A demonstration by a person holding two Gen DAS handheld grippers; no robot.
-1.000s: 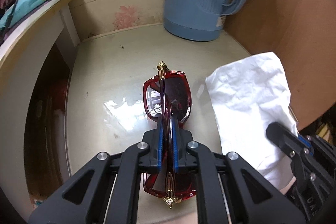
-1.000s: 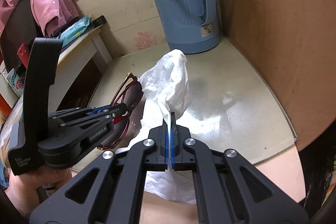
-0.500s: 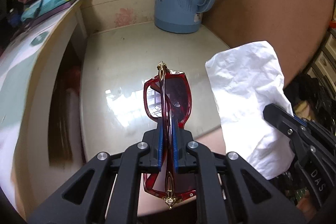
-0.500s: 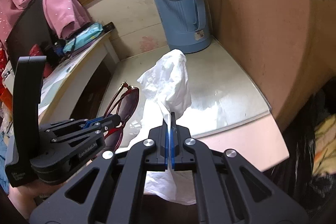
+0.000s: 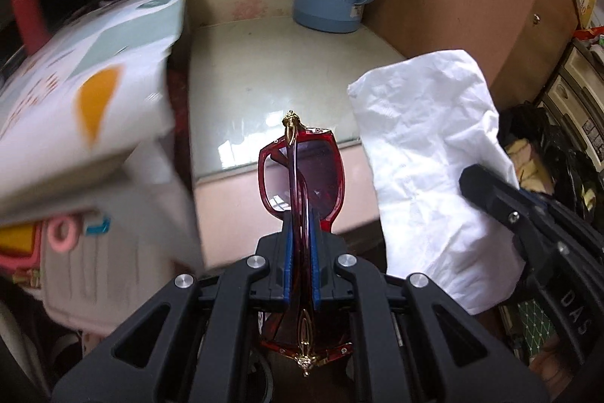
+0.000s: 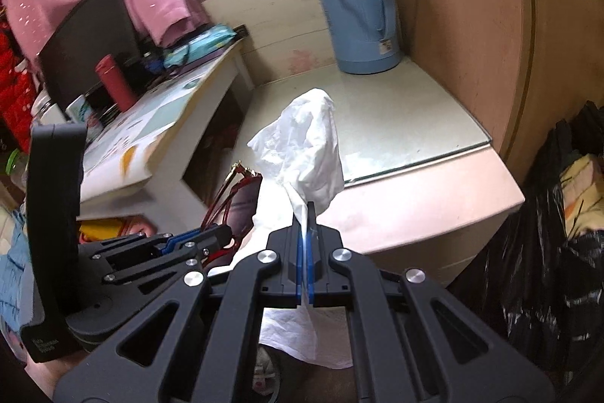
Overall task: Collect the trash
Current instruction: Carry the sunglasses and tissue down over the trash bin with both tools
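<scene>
My left gripper is shut on a pair of red sunglasses with gold hinges, held edge-on in the air past the front edge of the small table. My right gripper is shut on a crumpled white tissue, which stands up above the fingers and also hangs below them. In the left wrist view the tissue hangs at the right, with the right gripper beside it. In the right wrist view the left gripper with the sunglasses sits low at the left.
A blue thermos jug stands at the back of the glass-topped table, against a wooden cabinet. A black trash bag sits at the right. A cluttered desk with papers, a red bottle and pink clothes is at the left.
Both grippers have drawn back from the table with the sunglasses and the tissue still held. The table and jug look farther away, and the black bag and the desk have come into view.
</scene>
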